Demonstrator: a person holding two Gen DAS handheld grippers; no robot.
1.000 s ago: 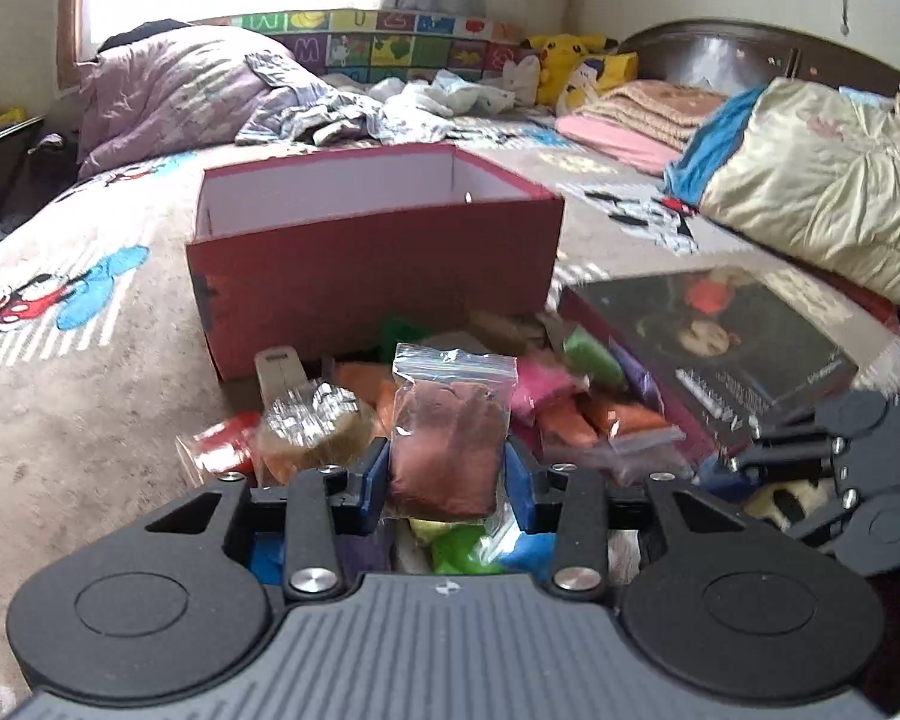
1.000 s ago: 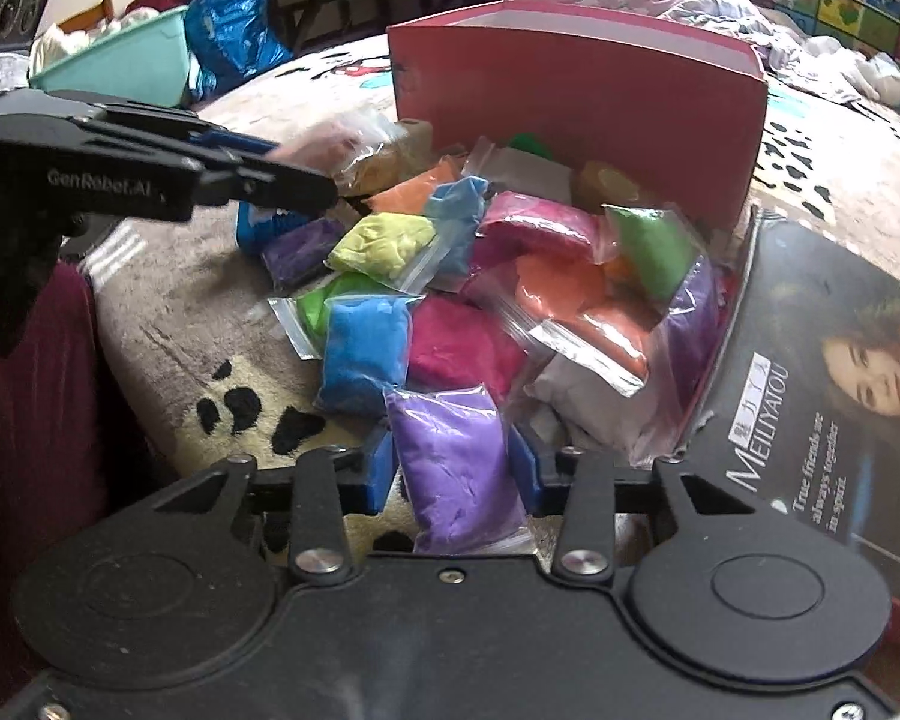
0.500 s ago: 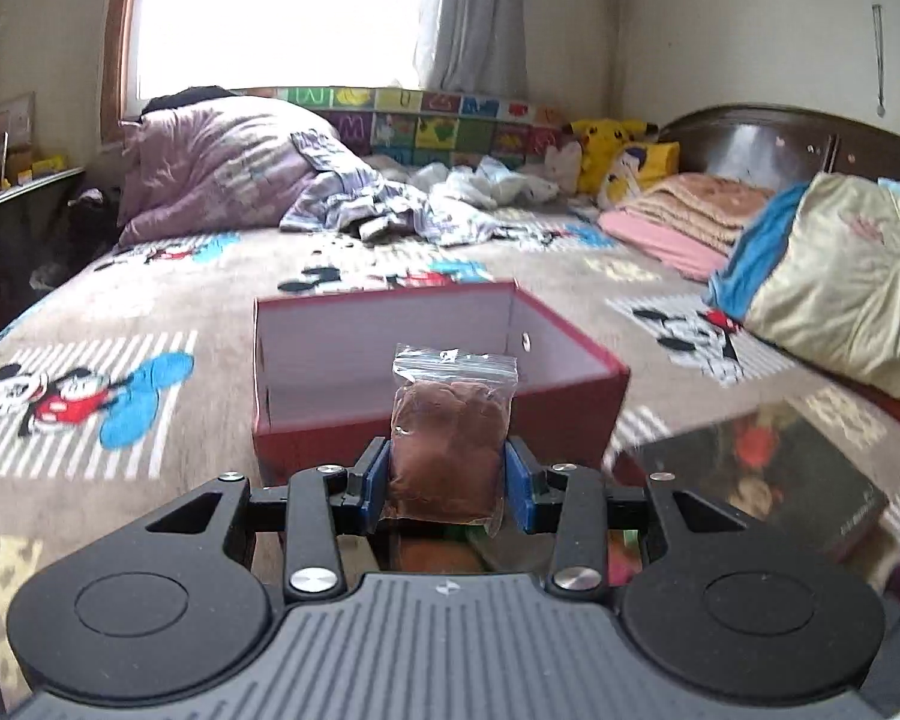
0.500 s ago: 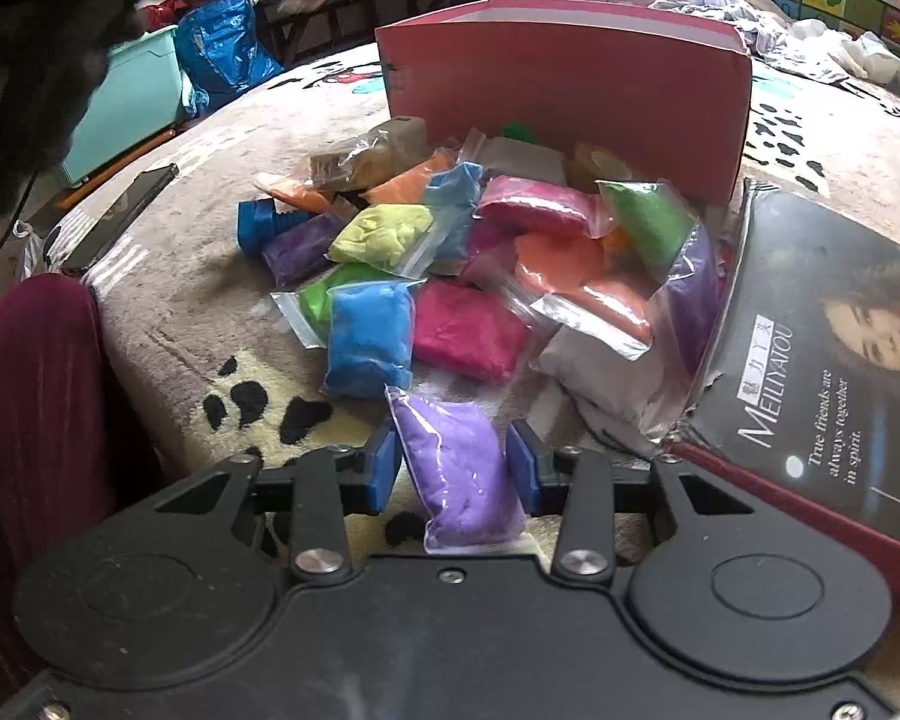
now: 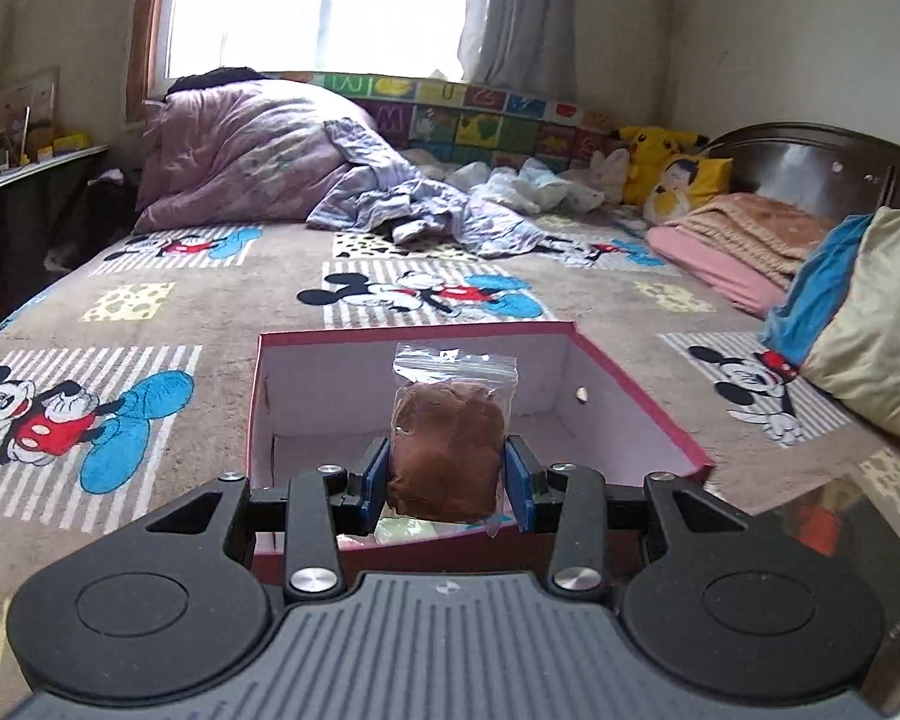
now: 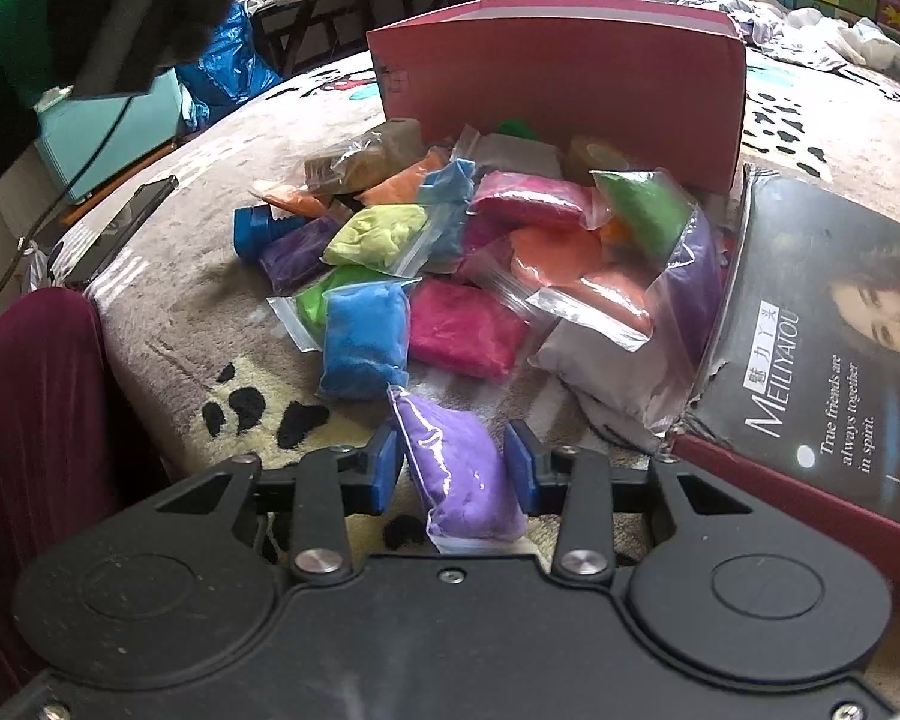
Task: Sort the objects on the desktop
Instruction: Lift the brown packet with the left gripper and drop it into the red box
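Note:
My left gripper [image 5: 447, 477] is shut on a clear bag of brown clay [image 5: 450, 444] and holds it upright above the open red box [image 5: 630, 396], whose white inside shows a pale bag at the near wall. In the right wrist view the red box [image 6: 558, 84] stands behind a pile of coloured clay bags [image 6: 468, 276] on the bed. My right gripper [image 6: 453, 468] sits low at the pile's near edge with a purple clay bag [image 6: 459, 474] between its fingers; there is a gap on both sides, so it is open.
A dark box lid with a woman's face [image 6: 822, 348] lies right of the pile. A phone [image 6: 120, 228] lies at the bed's left edge. Quilts [image 5: 252, 156] and pillows [image 5: 870, 324] lie further back on the bed. A maroon-clad leg [image 6: 36, 420] is at the left.
My left gripper has lifted the brown bag from the pile up and over the red box. My right gripper has opened slightly around the purple bag, which has sunk lower between the fingers.

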